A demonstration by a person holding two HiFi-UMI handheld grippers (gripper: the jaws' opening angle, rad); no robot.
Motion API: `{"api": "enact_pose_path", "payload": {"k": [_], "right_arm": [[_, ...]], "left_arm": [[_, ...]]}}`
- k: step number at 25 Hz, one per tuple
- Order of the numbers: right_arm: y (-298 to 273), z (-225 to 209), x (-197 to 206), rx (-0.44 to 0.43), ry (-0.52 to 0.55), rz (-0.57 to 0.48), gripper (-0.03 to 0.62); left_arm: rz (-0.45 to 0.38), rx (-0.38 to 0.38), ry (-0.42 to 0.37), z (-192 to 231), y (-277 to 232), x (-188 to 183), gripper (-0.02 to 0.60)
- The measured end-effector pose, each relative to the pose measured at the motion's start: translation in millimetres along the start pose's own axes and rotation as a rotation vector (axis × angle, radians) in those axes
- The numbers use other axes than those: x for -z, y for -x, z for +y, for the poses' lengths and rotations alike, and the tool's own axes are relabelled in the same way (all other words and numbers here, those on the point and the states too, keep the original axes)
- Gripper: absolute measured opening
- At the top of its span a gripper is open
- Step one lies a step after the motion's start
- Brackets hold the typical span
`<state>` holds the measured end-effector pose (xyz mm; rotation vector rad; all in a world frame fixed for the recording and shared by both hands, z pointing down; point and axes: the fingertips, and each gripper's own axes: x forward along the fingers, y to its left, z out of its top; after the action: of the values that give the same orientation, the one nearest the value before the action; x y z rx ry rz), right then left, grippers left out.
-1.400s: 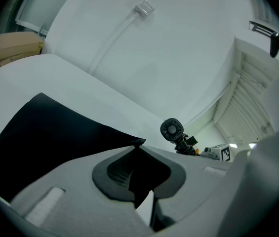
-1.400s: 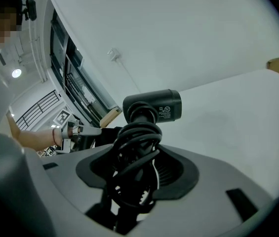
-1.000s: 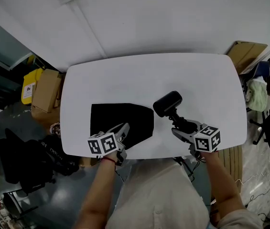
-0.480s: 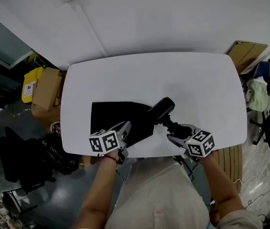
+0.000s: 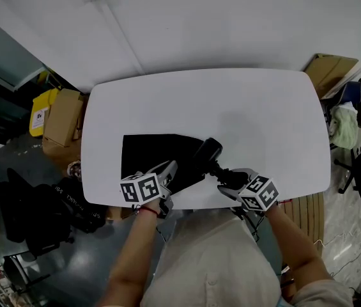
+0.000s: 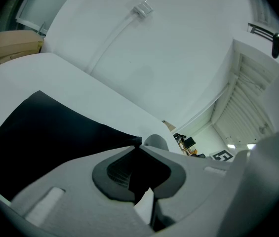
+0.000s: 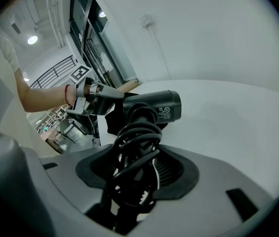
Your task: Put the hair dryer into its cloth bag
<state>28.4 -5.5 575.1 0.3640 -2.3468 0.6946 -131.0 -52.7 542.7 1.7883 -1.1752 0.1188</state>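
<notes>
Now, I judge, the insertion is beginning: the left claw [image 5: 166,171], nearly closed, is pinching the cloth bag [image 5: 154,157] at its edge on the counter [image 5: 250,107]. The right claw [image 5: 232,178], spread wide, is gripping the hair dryer [image 5: 207,151] by its handle, barrel at the bag's edge. The next move is calling for a lifted mouth. Only the right gripper view is showing the cord [image 7: 137,137] coiled round the handle.
</notes>
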Motion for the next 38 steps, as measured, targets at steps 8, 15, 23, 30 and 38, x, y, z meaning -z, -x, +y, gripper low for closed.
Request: {"api": "enact_pose_path", "payload": {"k": [8,15,23,30,38], "right_arm": [[-21,10,14,-0.075,0.035,0.096,0.232],[-33,12,13,-0.146,0.052,0.124,0.232],[-44,7,10,-0.196,0.137,0.18,0.232],[-51,2,2,-0.208,0.279,0.219,0.232],[-64,0,-6,-0.242,0.413,0.264,0.232]], "left_arm": [[0.004,0.004,-0.002,-4,-1,2,0.031],[0.011,-0.001,-0.001,-5,-2,7,0.031],[0.014,-0.004,-0.004,-9,1,12,0.031],[0.014,-0.002,-0.002,-10,4,14,0.031],[0.01,-0.002,0.001,-13,6,18,0.031]]}}
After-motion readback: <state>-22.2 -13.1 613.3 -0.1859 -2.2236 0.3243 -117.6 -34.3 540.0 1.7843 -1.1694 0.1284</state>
